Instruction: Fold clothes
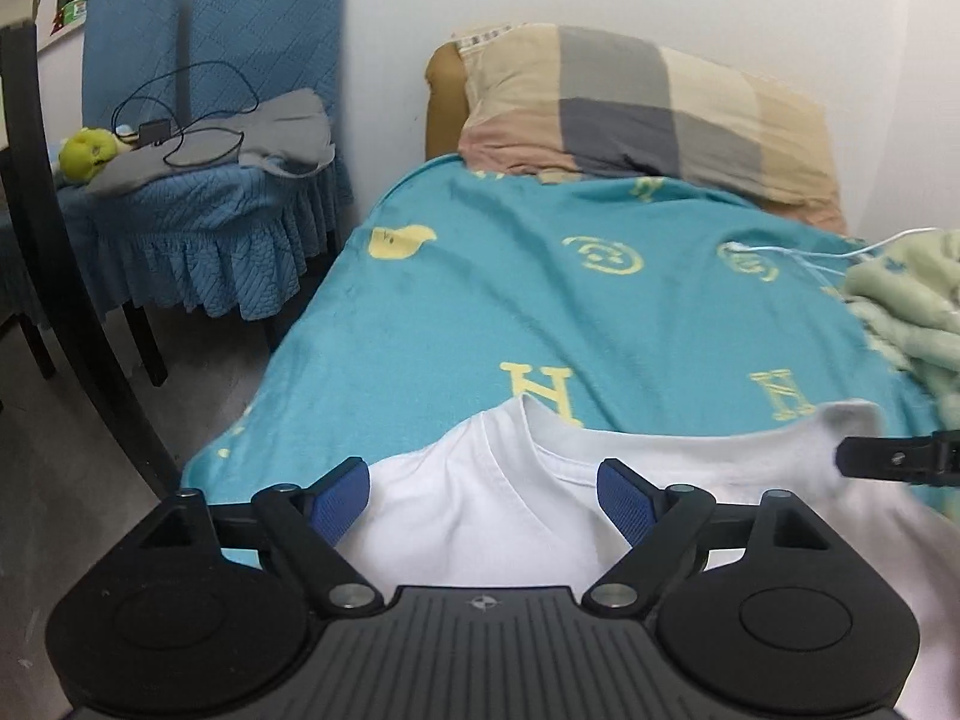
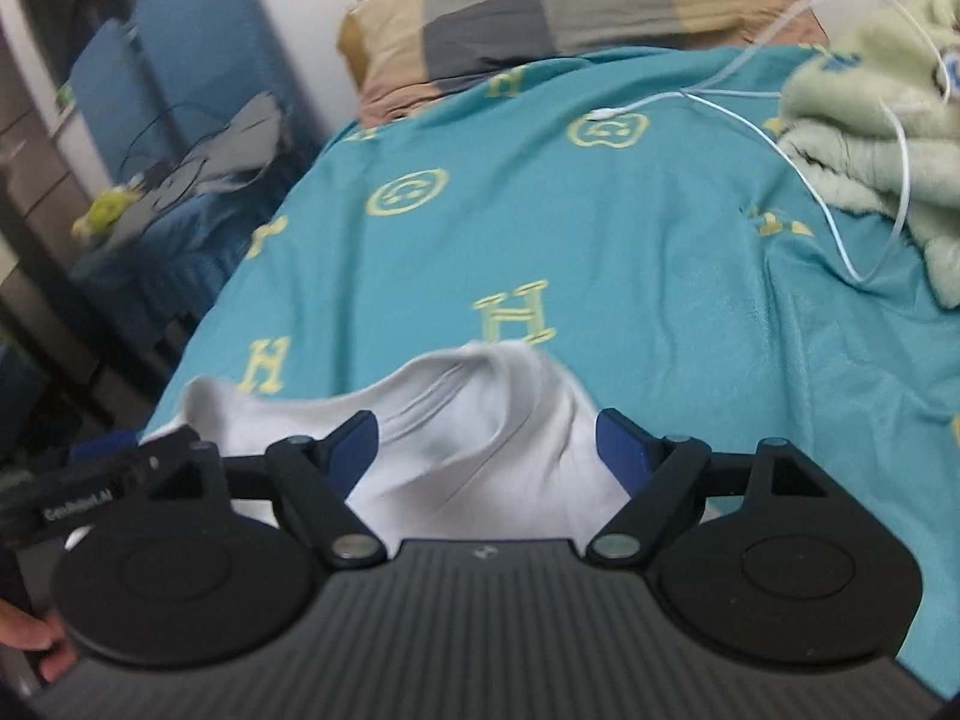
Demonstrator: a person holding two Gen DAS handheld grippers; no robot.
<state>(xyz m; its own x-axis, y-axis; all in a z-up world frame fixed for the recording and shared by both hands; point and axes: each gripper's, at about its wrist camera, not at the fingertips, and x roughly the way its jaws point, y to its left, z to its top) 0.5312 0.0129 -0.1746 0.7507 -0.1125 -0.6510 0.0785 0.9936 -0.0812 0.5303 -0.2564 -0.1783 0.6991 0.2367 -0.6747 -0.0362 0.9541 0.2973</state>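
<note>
Both grippers stand with their jaws spread wide over a white T-shirt (image 1: 480, 510), and neither set of blue pads presses on the cloth. From the left wrist view, the left gripper (image 1: 483, 501) hovers above the shirt's neckline, where the ribbed collar curves across between the two fingers (image 1: 342, 501). At the far right of that view one black finger of the right gripper (image 1: 888, 456) reaches in by the shirt's right shoulder corner.

From the right wrist view, the right gripper (image 2: 486, 450) frames a bunched fold of the same T-shirt (image 2: 468, 438); the fabric here rises in soft ridges and its collar edge rolls over. The shirt is plain white, slightly rumpled, and lies at the near edge of a bed, on a teal bedspread (image 1: 510, 312) printed with pale yellow letters and emblems.

Farther back, a checked pillow (image 1: 648, 102) in beige, grey and pink rests against the wall. A pale green blanket (image 2: 870, 144) is heaped on the right, with a thin white cable (image 2: 828, 204) trailing over it. To the left stands a blue-covered chair (image 1: 198, 180) holding grey cloth.
</note>
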